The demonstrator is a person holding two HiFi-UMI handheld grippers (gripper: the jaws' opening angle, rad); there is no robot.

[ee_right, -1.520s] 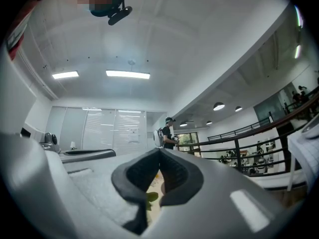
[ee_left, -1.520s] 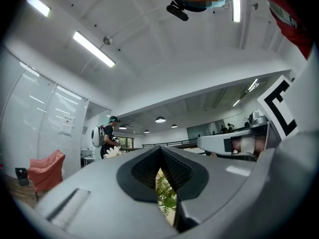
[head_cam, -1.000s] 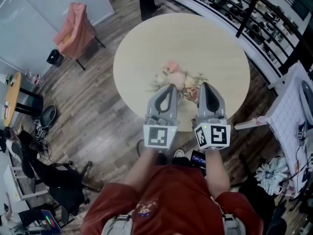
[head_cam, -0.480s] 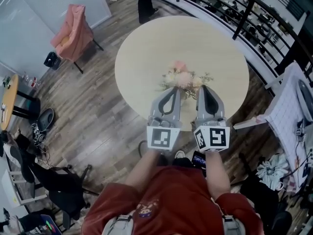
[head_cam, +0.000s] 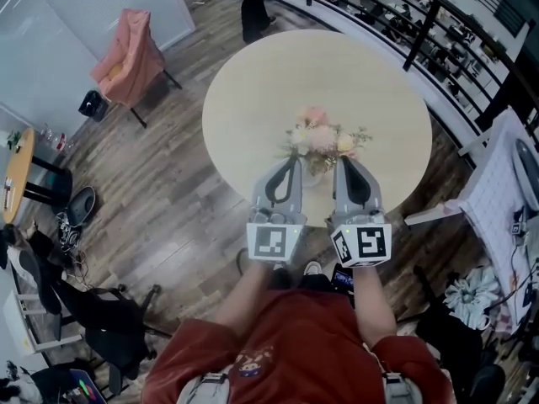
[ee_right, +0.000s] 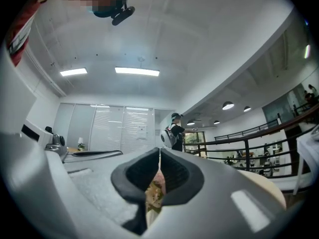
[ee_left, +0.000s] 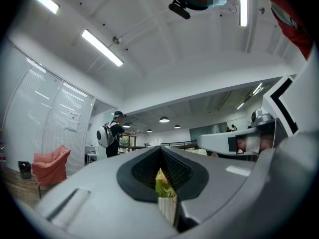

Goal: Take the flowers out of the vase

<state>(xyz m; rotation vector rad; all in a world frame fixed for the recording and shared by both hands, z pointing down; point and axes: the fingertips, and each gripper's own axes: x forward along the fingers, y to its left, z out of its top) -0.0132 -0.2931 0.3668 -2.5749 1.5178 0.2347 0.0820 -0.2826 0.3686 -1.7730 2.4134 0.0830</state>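
Flowers (head_cam: 320,137) sit on table (head_cam: 253,82) beyond left tool (head_cam: 292,161) and right tool (head_cam: 343,161), both pressed together.

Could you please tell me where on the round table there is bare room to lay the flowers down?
The far half of the table, between the flowers and the rim by the railing, is bare. So is the stretch left of the flowers. It is crowded at the near edge, where the left gripper and right gripper flank the vase.
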